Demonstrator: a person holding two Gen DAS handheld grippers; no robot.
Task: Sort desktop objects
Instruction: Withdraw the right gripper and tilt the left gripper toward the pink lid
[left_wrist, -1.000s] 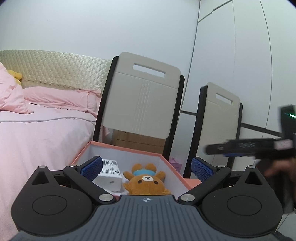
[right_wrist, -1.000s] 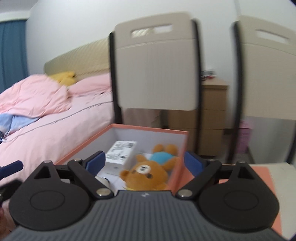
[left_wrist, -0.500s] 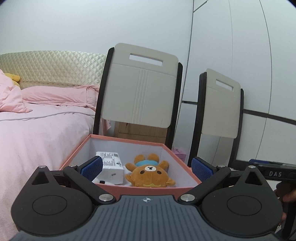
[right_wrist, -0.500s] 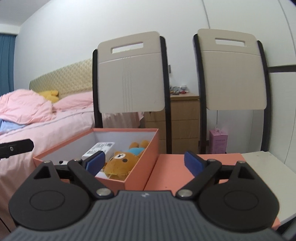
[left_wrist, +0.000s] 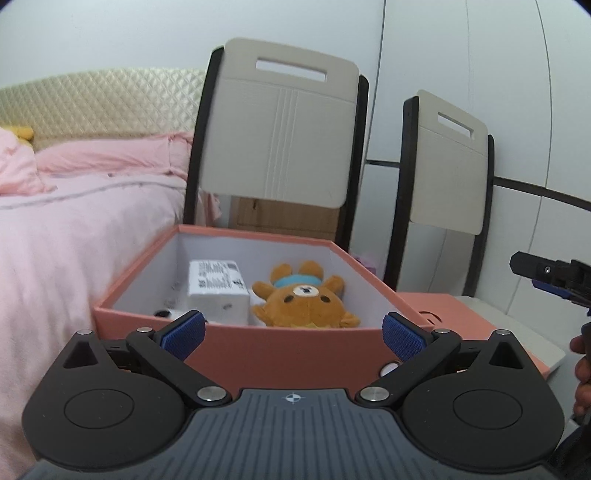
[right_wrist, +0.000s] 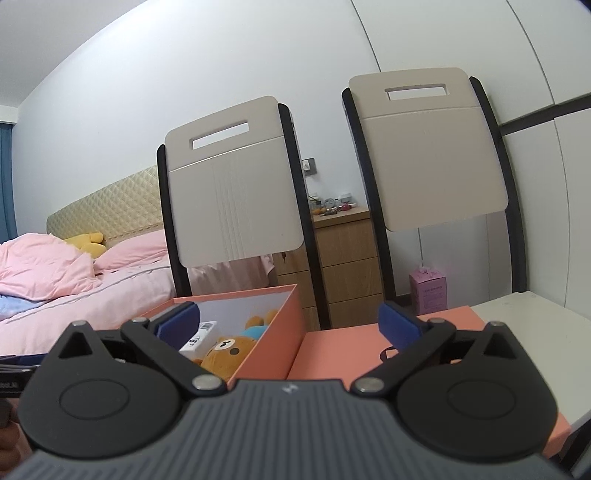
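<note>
Both your grippers hang empty over a box that is already loaded and has its lid off.

Your left gripper (left_wrist: 291, 334) stands wide with nothing between its pads, facing the near wall of the salmon box (left_wrist: 280, 354); your right gripper (right_wrist: 288, 325) is opening, nothing in it, over the box lid (right_wrist: 343, 350) lying on the table (right_wrist: 532, 314) just right of the box. The bear plush (left_wrist: 304, 297) and white carton (left_wrist: 216, 291) lie inside, carton toward the box's left wall. I'd judge the lid is next: pinch its flat top poorly and it may slide toward the table's edge, or a low finger could shove the box toward the bed (left_wrist: 74, 236).
</note>
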